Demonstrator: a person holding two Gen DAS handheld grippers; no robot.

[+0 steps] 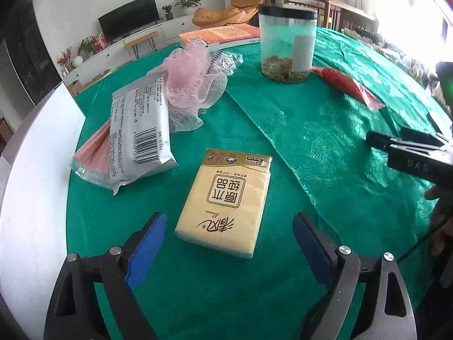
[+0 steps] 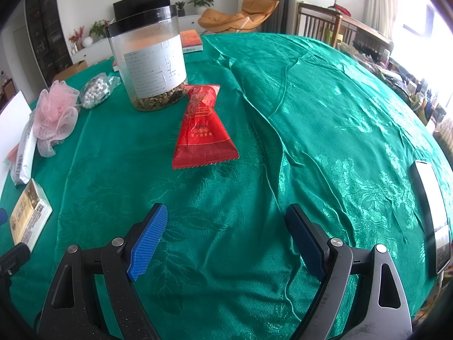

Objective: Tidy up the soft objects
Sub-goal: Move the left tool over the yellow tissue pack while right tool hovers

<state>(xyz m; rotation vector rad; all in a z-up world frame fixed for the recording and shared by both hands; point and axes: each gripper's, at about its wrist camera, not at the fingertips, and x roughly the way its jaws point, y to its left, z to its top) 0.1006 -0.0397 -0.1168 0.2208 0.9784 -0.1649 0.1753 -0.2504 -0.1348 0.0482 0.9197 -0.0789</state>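
Pink pack [image 1: 94,153] mostly hidden under the grey wipes pack [image 1: 140,133]; phone [image 2: 433,215] label-less, its far edge blurred

Left claw [image 1: 229,243] gaping; right claw [image 2: 226,238] gaping, both low.

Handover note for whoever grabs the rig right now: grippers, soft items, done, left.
Left gripper: open, empty, lined up on the yellow tissue pack.
Right gripper: open, empty, facing the red packet by the clear jar.
Pink bath pouf leans on the white wipes pack; bead bag lies behind it.
Done: nothing gripped, soft items scattered on the green cloth.
Left: gather them, probably tissue pack first.
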